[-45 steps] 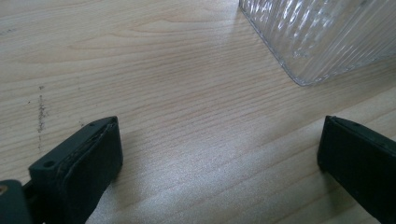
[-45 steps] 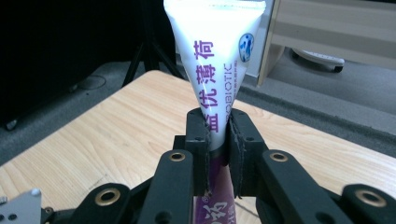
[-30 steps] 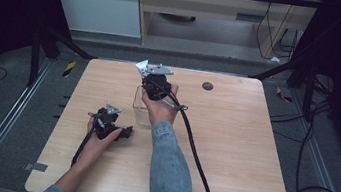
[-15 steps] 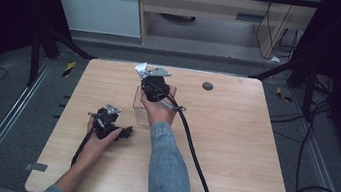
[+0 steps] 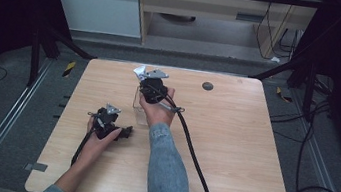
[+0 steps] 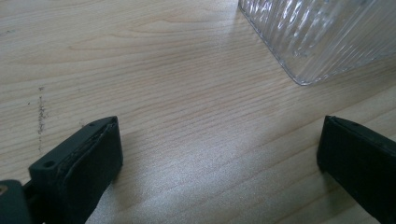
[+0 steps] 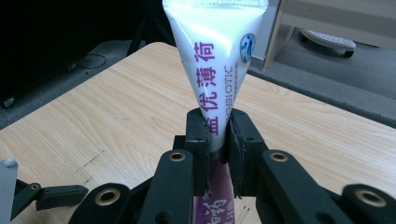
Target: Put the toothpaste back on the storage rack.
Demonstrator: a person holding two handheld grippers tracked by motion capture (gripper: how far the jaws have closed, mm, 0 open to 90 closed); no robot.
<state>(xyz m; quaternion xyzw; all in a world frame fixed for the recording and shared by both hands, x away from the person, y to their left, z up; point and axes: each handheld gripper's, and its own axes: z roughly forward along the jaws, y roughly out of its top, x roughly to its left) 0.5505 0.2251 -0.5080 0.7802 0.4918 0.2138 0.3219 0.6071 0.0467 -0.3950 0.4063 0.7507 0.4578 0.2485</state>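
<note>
My right gripper (image 7: 217,123) is shut on a white toothpaste tube (image 7: 219,60) with purple lettering, pinching its narrow lower part so the flat crimped end points up and away. In the high view that gripper (image 5: 146,78) hovers over the far middle of the table, and the tube's white end (image 5: 139,71) sticks out to its left. A clear ribbed glass cup (image 5: 139,108) stands just below it, partly behind the hand. My left gripper (image 5: 127,132) lies low on the wood, open, with nothing between its jaws (image 6: 219,140); the cup's base (image 6: 322,32) is just ahead to the right.
The wooden table (image 5: 231,155) carries a small dark round disc (image 5: 207,86) near its far edge. The right gripper's black cable (image 5: 195,160) runs down across the table to the near edge. Dark floor, rails and cables surround the table.
</note>
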